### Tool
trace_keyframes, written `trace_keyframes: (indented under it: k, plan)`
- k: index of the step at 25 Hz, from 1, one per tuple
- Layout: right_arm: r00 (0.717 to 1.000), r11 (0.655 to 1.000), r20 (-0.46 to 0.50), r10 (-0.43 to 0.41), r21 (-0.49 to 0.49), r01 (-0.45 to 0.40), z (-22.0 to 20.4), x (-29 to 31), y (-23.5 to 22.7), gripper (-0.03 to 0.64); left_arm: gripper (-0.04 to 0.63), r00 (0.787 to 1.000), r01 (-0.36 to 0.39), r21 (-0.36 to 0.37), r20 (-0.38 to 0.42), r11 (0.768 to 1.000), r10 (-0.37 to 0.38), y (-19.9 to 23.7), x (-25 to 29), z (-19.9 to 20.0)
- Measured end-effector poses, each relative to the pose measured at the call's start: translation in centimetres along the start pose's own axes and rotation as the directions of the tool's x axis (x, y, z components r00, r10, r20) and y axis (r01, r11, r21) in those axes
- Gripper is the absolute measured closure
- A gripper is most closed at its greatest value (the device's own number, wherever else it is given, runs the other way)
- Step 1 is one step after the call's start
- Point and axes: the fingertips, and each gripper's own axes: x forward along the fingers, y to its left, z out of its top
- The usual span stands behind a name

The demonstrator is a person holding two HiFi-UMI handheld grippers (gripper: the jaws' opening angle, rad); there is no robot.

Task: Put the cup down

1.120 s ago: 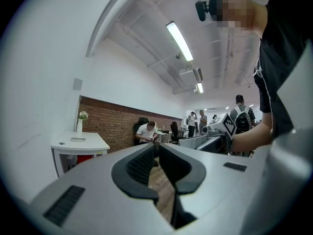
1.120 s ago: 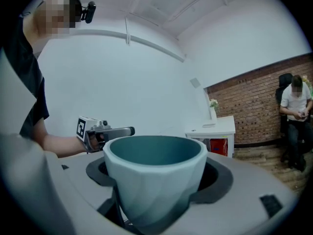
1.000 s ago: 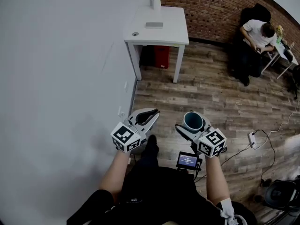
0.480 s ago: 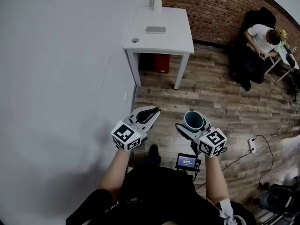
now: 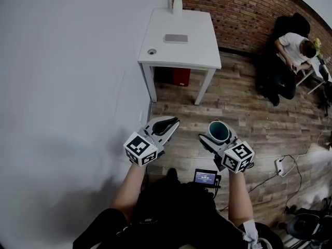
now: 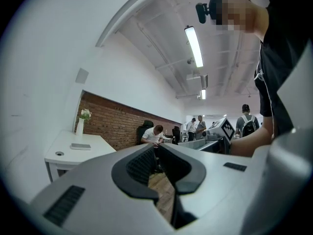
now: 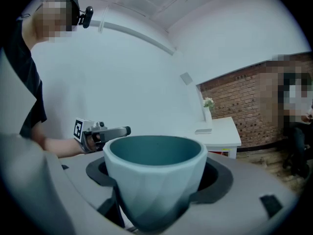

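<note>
Head view: the white worktop [image 5: 194, 51] sits lower and nearer in frame than a second ago, so the carry is closing on it. The teal cup [image 5: 218, 132] rides upright in the right tongs [image 5: 217, 139], well short of the near edge, over wood floor [image 5: 233, 108].

Left gripper view: the left tongs [image 6: 153, 148] are pressed together and empty.

Right gripper view: the right tongs are clamped on the cup's lower wall, and the worktop's near end looks bare enough for a landing.
</note>
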Motion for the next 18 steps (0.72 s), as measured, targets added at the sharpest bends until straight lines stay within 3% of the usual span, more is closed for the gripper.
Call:
trace_keyframes:
  k: [7, 18]
  plan:
    - [1.000, 1.000, -0.012, -0.010, 0.004, 0.010, 0.5, 1.7, -1.9, 0.209, 0.557, 1.000, 0.000, -0.011, 0.009, 1.000, 0.000, 2.0, 1.1, 0.2]
    - [0.999, 0.999, 0.006, 0.046, -0.006, -0.046, 2.6, 7.2, -5.6, 0.209, 0.557, 0.999, -0.034, -0.008, 0.027, 0.999, 0.035, 6.4, 3.5, 0.0]
